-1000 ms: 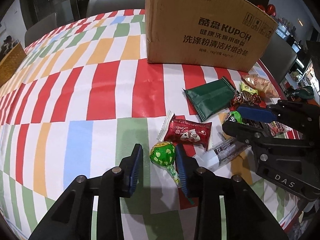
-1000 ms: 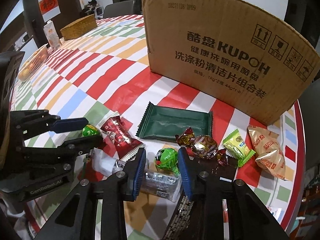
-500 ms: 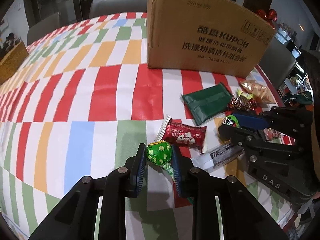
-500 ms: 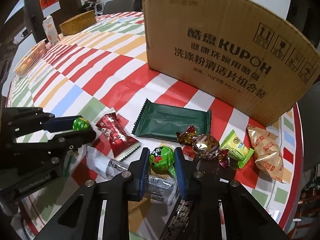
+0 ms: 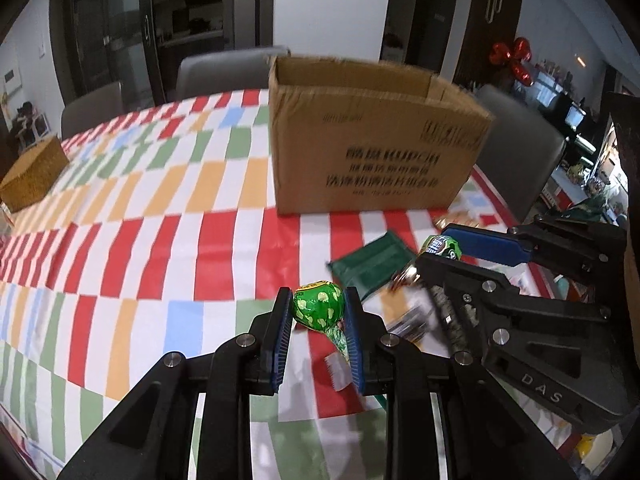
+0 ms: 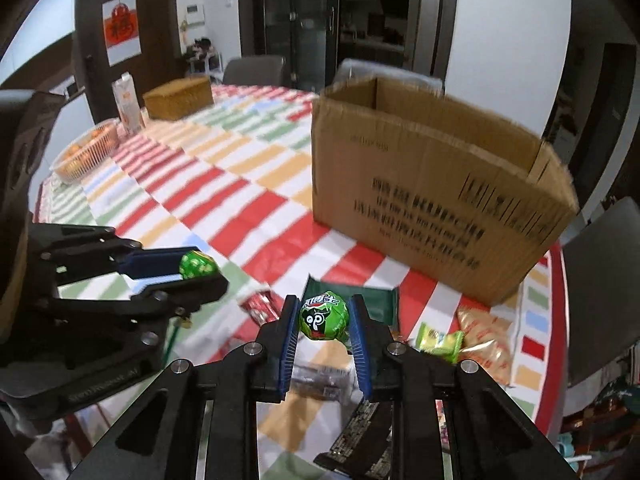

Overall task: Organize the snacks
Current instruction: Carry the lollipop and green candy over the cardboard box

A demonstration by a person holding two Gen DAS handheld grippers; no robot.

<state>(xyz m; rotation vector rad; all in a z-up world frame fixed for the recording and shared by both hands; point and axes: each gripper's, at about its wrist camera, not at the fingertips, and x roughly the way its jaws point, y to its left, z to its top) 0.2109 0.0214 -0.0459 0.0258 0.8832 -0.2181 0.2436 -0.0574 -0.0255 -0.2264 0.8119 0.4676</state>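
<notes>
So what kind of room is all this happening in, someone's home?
Most likely a home dining room: a table with a checked tablecloth ringed by grey dining chairs, a fruit basket, and a red paper decoration on the door.

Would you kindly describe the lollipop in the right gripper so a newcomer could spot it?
Start at the open cardboard box on the striped tablecloth. Nearer the camera, the right gripper pinches a green lollipop. Unlike the spotted one in the left gripper, its wrapper shows a black cartoon face.

Black angular tongs (image 5: 318,312) with ribbed blue pads (image 5: 280,340), silver screws, white "DAS" lettering on the right one (image 6: 325,316).
</notes>
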